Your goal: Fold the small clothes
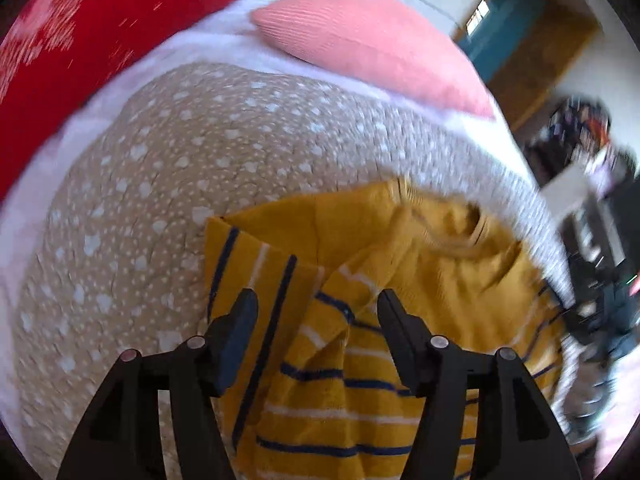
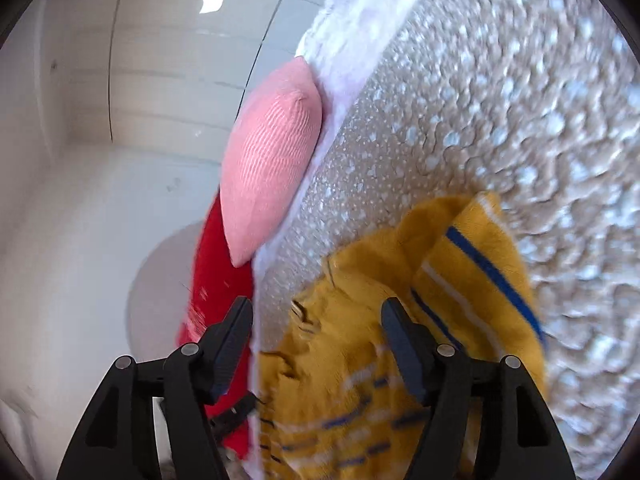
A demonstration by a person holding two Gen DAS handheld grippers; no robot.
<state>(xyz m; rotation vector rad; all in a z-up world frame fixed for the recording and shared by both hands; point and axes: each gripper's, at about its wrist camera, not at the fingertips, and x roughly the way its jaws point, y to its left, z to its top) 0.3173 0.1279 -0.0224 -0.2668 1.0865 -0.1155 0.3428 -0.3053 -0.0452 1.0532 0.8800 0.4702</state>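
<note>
Mustard striped garment (image 1: 360, 320) — crumpled, no neat fold visible — lies on the dotted beige blanket (image 1: 160, 184); folding appears barely begun. Left gripper (image 1: 316, 312) and right gripper (image 2: 316, 320) hover above it, fingers spread, gripping nothing — pink cushion (image 1: 360, 36) beyond.

No readable text, labels, brands or numbers in either view. Red cushion (image 1: 80, 40) has white markings, too blurred to read. Shelf items (image 1: 580, 120) at far right blurred, nothing legible.
</note>
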